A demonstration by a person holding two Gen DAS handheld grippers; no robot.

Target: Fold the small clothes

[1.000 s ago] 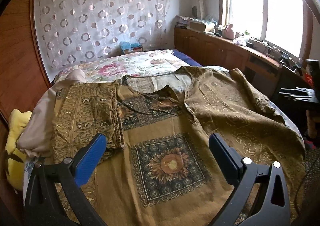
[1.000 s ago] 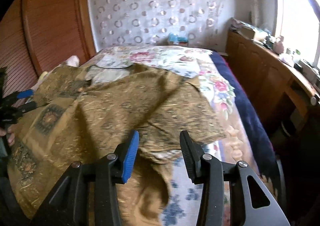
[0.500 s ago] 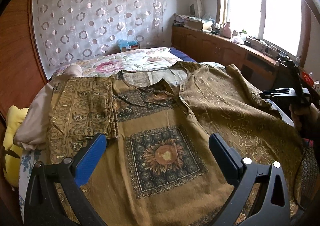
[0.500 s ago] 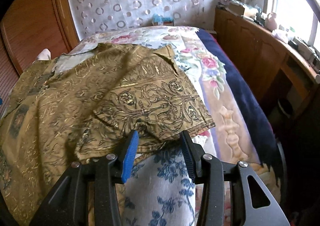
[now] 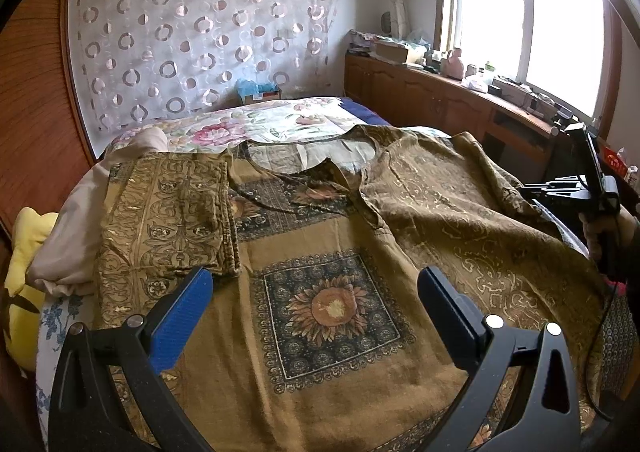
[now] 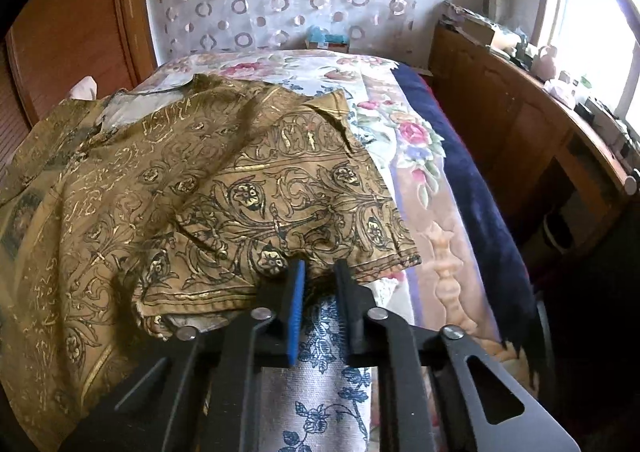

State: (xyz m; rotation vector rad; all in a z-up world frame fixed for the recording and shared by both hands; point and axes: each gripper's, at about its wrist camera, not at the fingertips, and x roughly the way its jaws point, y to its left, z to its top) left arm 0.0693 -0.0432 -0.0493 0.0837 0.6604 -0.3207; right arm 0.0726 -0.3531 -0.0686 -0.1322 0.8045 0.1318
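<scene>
Right gripper (image 6: 318, 272): fingers drawn close together at the hem of the shirt's sleeve, a narrow gap between the pads; whether cloth is pinched between them cannot be told, since the hem edge sits right at the tips.
Right gripper seen from the left wrist view (image 5: 576, 188): at the shirt's right edge, held in the person's hand.
Left gripper (image 5: 316, 300): spread wide and holding nothing, poised above the lower front of the shirt, one blue pad to the left of the sunflower panel and the other finger to its right.
Shirt (image 5: 328, 292): a golden-brown printed garment lying front-up and spread across the bed, neck opening towards the curtain.
Sunflower panel (image 5: 332, 308): a dark-bordered square with a flower print, in the middle of the shirt's front.
Left sleeve (image 5: 164, 212): folded in over the shirt's left side, lying flat.
Right sleeve (image 6: 292, 204): spread out at the shirt's right side, wrinkled, its hem reaching the bed's edge.
Bed (image 6: 404, 140): under the shirt, with a floral cover and a dark blue blanket on the side away from the shirt.
Curtain (image 5: 200, 36): sheer, ring-patterned, beyond the shirt's neck.
Wooden cabinet (image 5: 420, 92): to the shirt's right, under the window, cluttered on top.
Writing: none can be read.
</scene>
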